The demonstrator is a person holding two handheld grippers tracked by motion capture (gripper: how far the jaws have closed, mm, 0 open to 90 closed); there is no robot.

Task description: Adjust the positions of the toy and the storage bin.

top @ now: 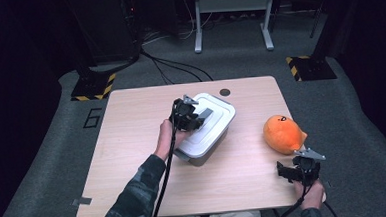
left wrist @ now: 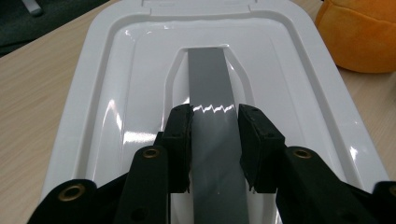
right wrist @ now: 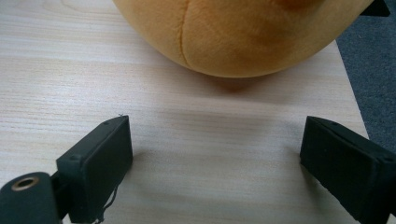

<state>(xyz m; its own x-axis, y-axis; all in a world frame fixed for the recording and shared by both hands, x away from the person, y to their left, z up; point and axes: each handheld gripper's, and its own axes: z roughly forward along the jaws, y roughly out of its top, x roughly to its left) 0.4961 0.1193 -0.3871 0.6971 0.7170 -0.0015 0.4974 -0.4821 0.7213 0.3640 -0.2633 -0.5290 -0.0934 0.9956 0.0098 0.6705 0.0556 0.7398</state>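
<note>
A white lidded plastic box (top: 196, 153) stands in the middle of the wooden table (top: 132, 141). Its white lid (left wrist: 116, 93) has a grey strap handle (left wrist: 211, 79) running down a recess. My left gripper (left wrist: 215, 140) is shut on this grey handle (top: 205, 115), one pad pressed against each side. An orange plush toy (top: 282, 134) lies at the right of the table. My right gripper (top: 290, 172) rests just in front of it near the table's front right corner. In the right gripper view its jaws (right wrist: 215, 163) stand wide open over bare wood, with the plush toy (right wrist: 243, 32) just beyond them.
The plush toy (left wrist: 359, 37) lies close to the lid's right edge in the left gripper view. A small round hole (top: 224, 92) sits near the table's far edge. The table's right edge (right wrist: 348, 79) runs close to my right gripper. Stands and cables lie on the floor behind.
</note>
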